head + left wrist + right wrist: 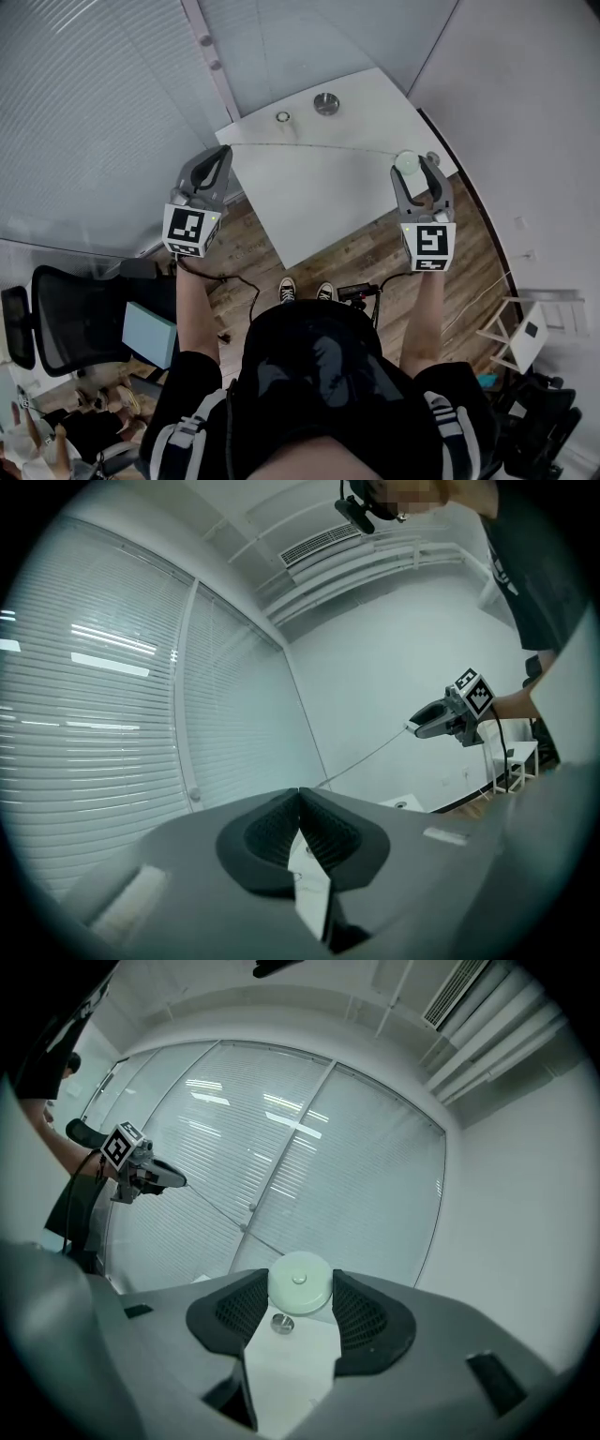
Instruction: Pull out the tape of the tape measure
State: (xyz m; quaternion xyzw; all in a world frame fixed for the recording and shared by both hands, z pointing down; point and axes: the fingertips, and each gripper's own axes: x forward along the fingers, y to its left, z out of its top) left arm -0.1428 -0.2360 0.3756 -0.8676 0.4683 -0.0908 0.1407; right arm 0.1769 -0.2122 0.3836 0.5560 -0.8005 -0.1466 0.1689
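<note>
My right gripper (pixel 418 165) is shut on a round pale green tape measure (pixel 406 162), which fills the gap between its pads (pixel 246 1309) in the right gripper view. A thin tape (pixel 314 147) runs from it across the white table (pixel 309 211) to my left gripper (pixel 221 154). The left gripper (pixel 300 795) is shut on the tape's end. In the left gripper view the tape (pixel 367 756) stretches to the right gripper (pixel 419 727). In the right gripper view the tape (pixel 217 1210) leads to the left gripper (pixel 176 1181).
Two small round metal pieces (pixel 326 103) (pixel 282 117) lie at the table's far end. Window blinds (pixel 84 112) line the left wall. A black office chair (pixel 66 319) stands at lower left and a white rack (pixel 530 328) at right. The person's shoes (pixel 307 291) stand by the table's near corner.
</note>
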